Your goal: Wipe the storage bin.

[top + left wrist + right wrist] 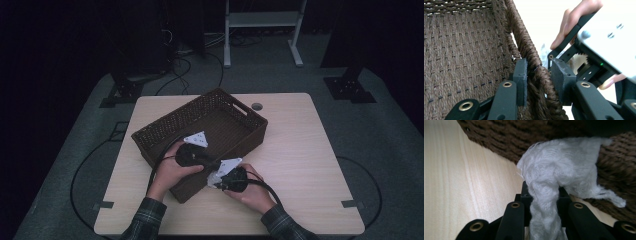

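A brown woven basket (225,107) stands askew on the light wooden table (300,150). My left gripper (211,165) reaches over its near wall. In the left gripper view the braided wall (526,42) stands between the jaws of the left gripper (537,68), one pad inside the basket and one outside, shut on it. My right gripper (217,181) sits just outside that wall, shut on a white knitted cloth (214,176). In the right gripper view the cloth (564,165) bunches up from the right gripper (542,192) against the basket's outer weave (499,140).
The basket's floor (461,55) is bare woven cord. Bare tabletop (454,182) lies beside the cloth. A cable hole (257,106) sits near the table's far edge. Cables trail from both grippers toward the person. Stands and cables sit on the dark floor beyond.
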Action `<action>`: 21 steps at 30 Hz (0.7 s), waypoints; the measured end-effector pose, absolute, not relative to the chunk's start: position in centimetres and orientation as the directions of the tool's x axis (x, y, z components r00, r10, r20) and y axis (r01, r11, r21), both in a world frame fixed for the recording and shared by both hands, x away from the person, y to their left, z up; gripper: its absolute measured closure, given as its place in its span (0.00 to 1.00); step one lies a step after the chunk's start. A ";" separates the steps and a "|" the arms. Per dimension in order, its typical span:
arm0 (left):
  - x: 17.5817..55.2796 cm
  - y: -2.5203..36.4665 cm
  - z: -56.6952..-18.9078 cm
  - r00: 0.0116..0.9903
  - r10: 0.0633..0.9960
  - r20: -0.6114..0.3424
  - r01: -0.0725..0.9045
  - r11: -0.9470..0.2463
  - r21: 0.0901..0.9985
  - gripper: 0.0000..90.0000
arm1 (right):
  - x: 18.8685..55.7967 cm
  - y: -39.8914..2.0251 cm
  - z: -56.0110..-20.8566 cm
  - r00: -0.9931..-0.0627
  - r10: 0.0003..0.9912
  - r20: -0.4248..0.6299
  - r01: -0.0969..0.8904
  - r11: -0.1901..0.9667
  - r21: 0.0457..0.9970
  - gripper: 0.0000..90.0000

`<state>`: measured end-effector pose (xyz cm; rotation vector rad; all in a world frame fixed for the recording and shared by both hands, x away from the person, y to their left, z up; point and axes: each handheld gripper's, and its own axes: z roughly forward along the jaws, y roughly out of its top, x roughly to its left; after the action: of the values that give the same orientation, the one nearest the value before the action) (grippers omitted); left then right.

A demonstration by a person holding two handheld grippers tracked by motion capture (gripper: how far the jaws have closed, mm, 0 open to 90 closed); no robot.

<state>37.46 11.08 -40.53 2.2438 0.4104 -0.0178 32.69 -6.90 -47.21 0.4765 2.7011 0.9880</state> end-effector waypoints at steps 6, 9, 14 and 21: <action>37.5 11.1 -40.5 0.946 0.286 -0.150 0.299 -0.598 0.744 0.74 | 32.6 -6.5 -47.7 -0.926 0.360 -0.112 0.211 0.741 0.638 0.83; 37.5 11.1 -40.5 0.946 0.287 -0.151 0.299 -0.598 0.743 0.74 | 32.4 -6.3 -47.6 -0.933 0.345 -0.102 0.203 0.741 0.640 0.83; 37.5 11.1 -40.5 0.946 0.287 -0.150 0.299 -0.598 0.743 0.74 | 31.9 -6.1 -47.0 -0.937 0.333 -0.109 0.184 0.731 0.657 0.83; 37.5 11.1 -40.5 0.947 0.285 -0.149 0.298 -0.600 0.743 0.74 | 31.1 -6.3 -45.2 -0.938 0.335 -0.091 0.173 0.680 0.713 0.83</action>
<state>37.49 11.10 -40.53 2.2452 0.4093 -0.0185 31.13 -6.29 -45.22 0.4111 2.6781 1.1039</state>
